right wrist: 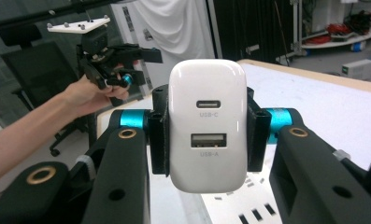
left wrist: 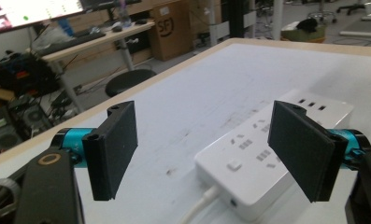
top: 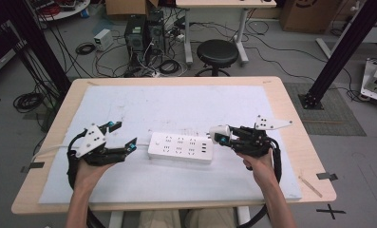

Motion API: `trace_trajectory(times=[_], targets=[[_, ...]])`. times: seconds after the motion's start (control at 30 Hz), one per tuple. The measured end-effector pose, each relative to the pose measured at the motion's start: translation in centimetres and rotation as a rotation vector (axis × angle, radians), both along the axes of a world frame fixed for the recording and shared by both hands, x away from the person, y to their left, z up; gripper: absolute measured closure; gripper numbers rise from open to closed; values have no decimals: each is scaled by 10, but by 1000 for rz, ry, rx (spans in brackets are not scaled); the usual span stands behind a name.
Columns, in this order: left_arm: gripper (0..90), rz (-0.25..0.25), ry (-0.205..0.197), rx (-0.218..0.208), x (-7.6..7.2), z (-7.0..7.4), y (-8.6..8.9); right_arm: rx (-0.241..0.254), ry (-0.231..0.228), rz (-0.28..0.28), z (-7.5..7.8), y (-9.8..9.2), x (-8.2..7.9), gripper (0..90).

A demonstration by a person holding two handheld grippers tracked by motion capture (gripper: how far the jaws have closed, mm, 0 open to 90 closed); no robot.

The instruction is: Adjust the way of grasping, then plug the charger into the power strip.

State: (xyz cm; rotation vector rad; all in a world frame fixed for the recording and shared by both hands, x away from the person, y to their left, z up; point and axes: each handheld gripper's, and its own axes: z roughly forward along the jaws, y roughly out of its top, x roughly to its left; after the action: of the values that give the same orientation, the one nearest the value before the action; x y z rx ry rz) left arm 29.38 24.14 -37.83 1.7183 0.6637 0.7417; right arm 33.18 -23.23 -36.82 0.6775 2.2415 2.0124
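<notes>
You have the table [top: 290, 142] covered by a pale mat [top: 176, 104], and on the mat, about midway between your hands, lies the white power strip [top: 180, 148], flat, sockets up, its cord leaving the end nearer your left side. Your left gripper [top: 124, 136] sits just beside that end with its jaws spread wide and nothing between them; in the left gripper view the strip's corner lies ahead of and below the right-hand pad, not yet touched. Your right gripper [top: 220, 135] has its jaws clamped on the sides of a white charger [right wrist: 207, 125], held above the mat just off the strip's other end, with the USB ports facing the gripper's camera. Judging from this, picking up the charger is done. Left to do: steady the strip with your left gripper, line the charger's prongs over a socket, and press it in. The prongs themselves are hidden.
</notes>
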Motion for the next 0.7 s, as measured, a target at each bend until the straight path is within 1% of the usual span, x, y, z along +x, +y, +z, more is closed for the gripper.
trace_trajectory(times=[0.03,0.1,0.17,0.23,0.27,0.3,0.37,0.5,0.53,0.57,0.6,0.63,0.67,0.7], targets=[[242,14,4,-8,0,-2,6,-8,9,-4,0,-1,0,632],[243,43,14,-22,-2,-5,16,-24,8,-2,0,-2,0,632],[244,71,19,-33,-3,-8,23,-27,22,-10,-1,-4,1,632],[243,79,24,-39,-4,-10,26,-29,22,-16,-1,-5,1,632],[243,94,30,-44,-6,-12,29,-30,19,-19,-1,-5,2,632],[243,99,30,-41,-7,-13,31,-30,27,-24,-1,-7,0,632],[243,106,31,-39,-10,-14,33,-31,24,-24,-1,-8,0,632],[246,110,34,-36,-14,-14,35,-85,24,-5,4,-8,6,631],[246,110,34,-36,-14,-14,35,-85,24,-5,4,-8,6,631],[246,111,38,-34,-15,-14,34,-107,14,-11,5,-7,7,631],[246,111,38,-34,-15,-14,34,-107,14,-11,5,-7,7,631],[246,111,36,-31,-16,-14,33,-140,-4,-29,7,-4,9,631],[245,111,36,-31,-16,-14,33,-140,-4,-29,7,-4,9,631],[245,111,37,-30,-17,-14,32,-166,-3,-20,9,-2,13,631]])
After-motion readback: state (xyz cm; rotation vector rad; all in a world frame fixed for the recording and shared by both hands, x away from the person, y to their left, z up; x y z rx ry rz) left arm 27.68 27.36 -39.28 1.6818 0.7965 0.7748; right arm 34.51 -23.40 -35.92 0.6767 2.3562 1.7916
